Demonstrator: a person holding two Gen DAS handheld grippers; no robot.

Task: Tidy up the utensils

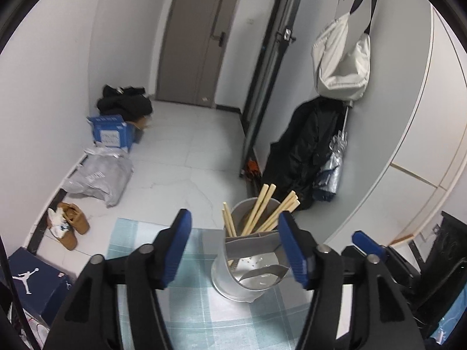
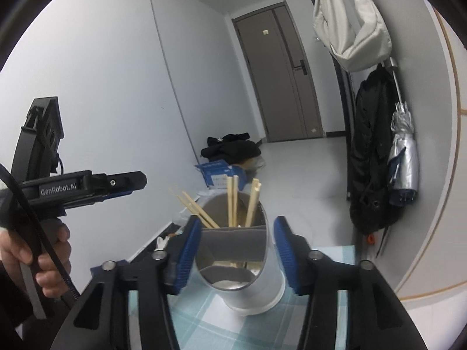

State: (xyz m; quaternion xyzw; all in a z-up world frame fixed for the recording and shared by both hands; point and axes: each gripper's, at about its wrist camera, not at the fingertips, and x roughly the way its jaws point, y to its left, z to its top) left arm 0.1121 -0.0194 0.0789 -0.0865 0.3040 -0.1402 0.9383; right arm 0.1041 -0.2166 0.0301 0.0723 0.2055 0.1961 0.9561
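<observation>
Both tongs [image 1: 235,250] [image 2: 238,255] agape around chopstick-filled holder [image 2: 251,274] on checked cloth [image 1: 189,315].

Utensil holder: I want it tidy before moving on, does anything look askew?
Mostly tidy. The chopsticks all stand in the back compartment of the holder, but they splay in different directions. The front compartments look empty. Nothing spilled on the checked cloth.

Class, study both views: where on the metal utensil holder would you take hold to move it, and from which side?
Grip the utensil holder across its round lower wall, coming in level from the near side as the right gripper sits now, jaws open either side. The chopsticks stick out above the rim, so a top approach is blocked.
</observation>
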